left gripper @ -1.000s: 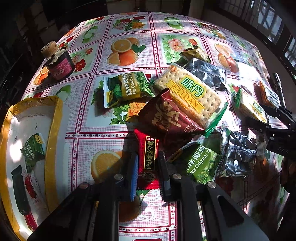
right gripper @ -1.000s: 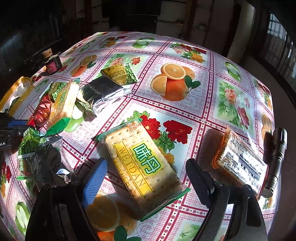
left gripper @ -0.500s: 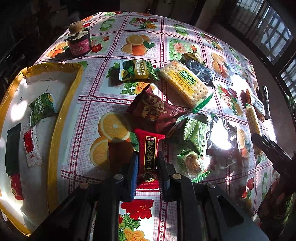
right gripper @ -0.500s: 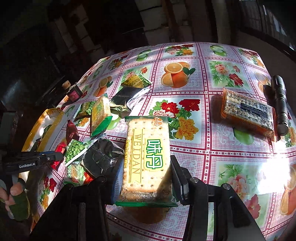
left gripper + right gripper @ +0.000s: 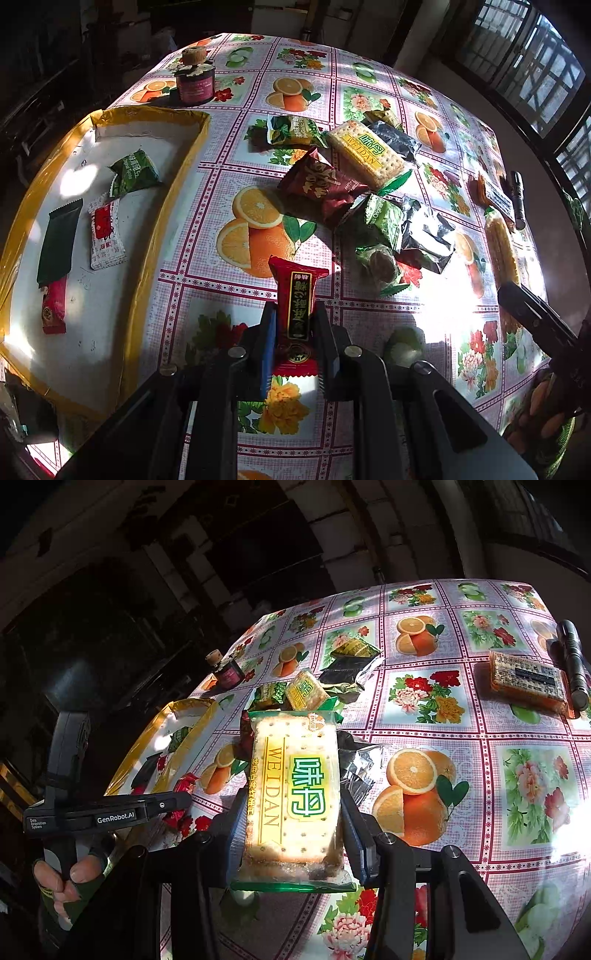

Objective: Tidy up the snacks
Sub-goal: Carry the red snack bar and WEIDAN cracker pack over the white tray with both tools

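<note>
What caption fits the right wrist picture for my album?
Right gripper holds a cracker packet above the flowery tablecloth, yellow tray nearby.

You get hard sunlight from the barred window [image 5: 532, 62] side; it blows out the tablecloth [image 5: 436, 317] near its right edge and throws crisp dark shadows. The room behind stays nearly black. Fisheye bending curves every edge; focus stays sharp.
</note>
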`<act>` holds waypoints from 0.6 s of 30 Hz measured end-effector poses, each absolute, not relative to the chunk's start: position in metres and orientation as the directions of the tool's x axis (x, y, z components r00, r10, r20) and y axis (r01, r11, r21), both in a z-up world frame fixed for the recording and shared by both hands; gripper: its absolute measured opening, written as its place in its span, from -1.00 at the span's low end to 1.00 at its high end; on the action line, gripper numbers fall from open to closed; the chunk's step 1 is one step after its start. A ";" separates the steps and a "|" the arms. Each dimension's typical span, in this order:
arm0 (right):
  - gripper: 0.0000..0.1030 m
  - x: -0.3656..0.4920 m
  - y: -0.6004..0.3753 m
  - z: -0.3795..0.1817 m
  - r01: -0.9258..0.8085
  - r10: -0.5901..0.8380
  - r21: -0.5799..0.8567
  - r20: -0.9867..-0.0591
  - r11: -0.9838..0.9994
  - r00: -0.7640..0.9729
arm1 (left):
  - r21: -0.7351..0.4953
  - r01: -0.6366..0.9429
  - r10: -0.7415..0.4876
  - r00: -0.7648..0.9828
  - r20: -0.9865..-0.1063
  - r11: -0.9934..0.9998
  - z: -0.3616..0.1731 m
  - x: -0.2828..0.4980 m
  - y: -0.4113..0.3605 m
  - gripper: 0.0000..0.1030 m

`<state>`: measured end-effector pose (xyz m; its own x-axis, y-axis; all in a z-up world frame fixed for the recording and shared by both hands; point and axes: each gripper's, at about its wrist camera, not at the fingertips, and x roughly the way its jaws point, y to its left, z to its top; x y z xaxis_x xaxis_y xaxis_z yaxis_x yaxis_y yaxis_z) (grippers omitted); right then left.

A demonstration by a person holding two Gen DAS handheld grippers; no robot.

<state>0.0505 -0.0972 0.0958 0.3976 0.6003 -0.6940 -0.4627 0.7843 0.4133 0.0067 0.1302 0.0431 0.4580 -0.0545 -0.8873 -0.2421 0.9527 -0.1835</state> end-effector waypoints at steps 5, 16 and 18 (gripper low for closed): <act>-0.03 0.044 -0.092 0.095 -0.471 0.609 0.420 -0.695 0.776 0.383 | -0.167 -0.264 -0.027 0.464 -0.886 0.950 0.046 -0.004 0.134 -0.65; -0.03 0.029 -0.063 0.101 -0.520 0.635 0.419 -0.685 0.744 0.357 | -0.129 -0.329 0.060 0.508 -0.860 0.936 0.067 -0.027 0.155 -0.65; -0.03 0.028 -0.056 0.101 -0.533 0.639 0.417 -0.687 0.736 0.346 | -0.130 -0.343 0.068 0.511 -0.857 0.930 0.069 -0.030 0.163 -0.65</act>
<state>0.0277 -0.0555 0.1007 0.3460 0.6390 -0.6869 -0.5330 0.7365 0.4166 -0.0304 0.1632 0.0688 0.5106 0.0684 -0.8571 -0.3427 0.9304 -0.1299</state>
